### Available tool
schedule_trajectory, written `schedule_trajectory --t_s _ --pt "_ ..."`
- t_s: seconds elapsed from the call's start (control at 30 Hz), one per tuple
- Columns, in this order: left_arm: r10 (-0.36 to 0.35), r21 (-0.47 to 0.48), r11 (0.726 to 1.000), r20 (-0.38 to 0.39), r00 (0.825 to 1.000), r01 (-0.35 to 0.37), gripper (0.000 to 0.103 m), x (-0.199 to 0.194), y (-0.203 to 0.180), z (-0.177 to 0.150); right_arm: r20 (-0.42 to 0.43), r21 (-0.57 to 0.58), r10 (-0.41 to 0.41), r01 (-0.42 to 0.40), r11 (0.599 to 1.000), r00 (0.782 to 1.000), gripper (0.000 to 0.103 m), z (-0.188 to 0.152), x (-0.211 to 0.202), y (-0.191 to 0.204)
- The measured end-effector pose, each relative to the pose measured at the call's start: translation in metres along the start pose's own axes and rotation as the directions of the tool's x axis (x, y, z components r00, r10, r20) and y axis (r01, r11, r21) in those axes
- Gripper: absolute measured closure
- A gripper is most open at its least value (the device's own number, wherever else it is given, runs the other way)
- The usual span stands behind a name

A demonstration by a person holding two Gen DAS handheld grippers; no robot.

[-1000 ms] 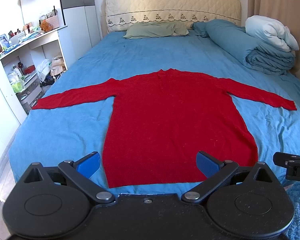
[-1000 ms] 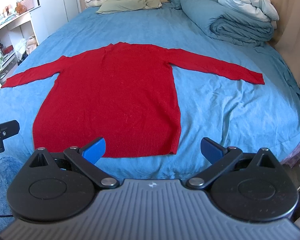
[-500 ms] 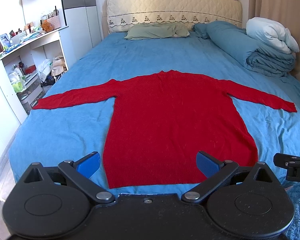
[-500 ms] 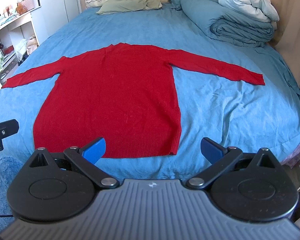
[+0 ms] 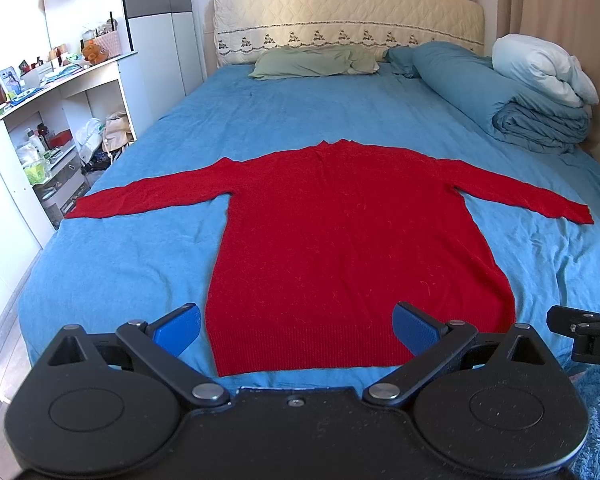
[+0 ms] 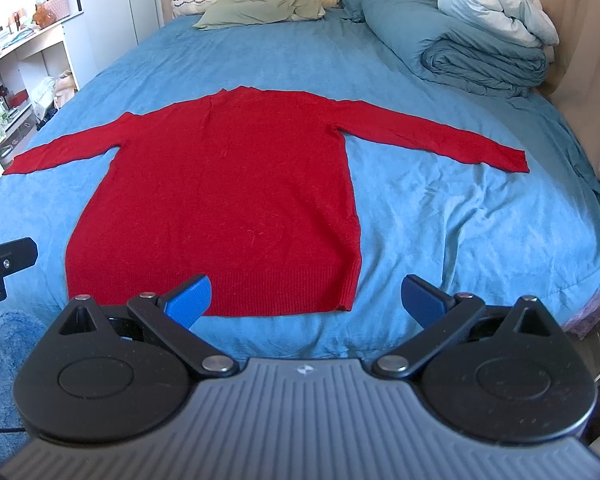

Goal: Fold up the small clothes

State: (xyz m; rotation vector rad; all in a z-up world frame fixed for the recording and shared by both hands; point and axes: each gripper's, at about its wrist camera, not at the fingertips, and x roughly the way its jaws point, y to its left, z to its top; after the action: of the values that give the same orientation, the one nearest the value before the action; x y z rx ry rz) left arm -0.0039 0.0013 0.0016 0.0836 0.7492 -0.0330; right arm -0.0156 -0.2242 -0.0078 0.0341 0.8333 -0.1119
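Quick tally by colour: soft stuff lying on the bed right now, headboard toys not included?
Red: 1, the sweater, spread flat.
Green: 1, the pillow by the headboard.
Blue: 1, the rolled duvet.
White: 1, the bundled comforter on top of it.
Total: 4
Both grippers, left and right, are open and hold nothing.

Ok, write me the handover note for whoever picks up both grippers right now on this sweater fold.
Left gripper: open, empty, held short of the hem.
Right gripper: open, empty, near the hem's right corner.
Red sweater: flat on the blue bed sheet, both sleeves spread out, hem nearest the grippers, neckline toward the green pillow.
Done: sweater laid out; no fold made.
Left: fold sleeves in, then fold the body.
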Motion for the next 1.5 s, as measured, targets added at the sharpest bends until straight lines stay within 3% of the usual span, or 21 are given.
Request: schedule_trajectory --t_s 1.1,1.27,1.5 --pt "-0.005 -0.008 1.000 0.005 1.000 0.005 0.000 -0.001 0.002 0.003 0.016 0.000 0.000 0.000 1.000 1.000 0.000 0.002 -0.005 0.001" --pt "-0.027 0.009 1.000 0.040 0.999 0.026 0.000 -0.001 -0.001 0.020 0.044 0.022 -0.016 0.016 1.000 0.999 0.000 0.014 -0.009 -0.007" --pt "-0.080 0.055 0.996 0.097 0.992 0.075 0.000 0.037 -0.028 0.081 0.107 0.097 -0.110 0.100 0.990 0.988 0.000 0.062 0.005 -0.049"
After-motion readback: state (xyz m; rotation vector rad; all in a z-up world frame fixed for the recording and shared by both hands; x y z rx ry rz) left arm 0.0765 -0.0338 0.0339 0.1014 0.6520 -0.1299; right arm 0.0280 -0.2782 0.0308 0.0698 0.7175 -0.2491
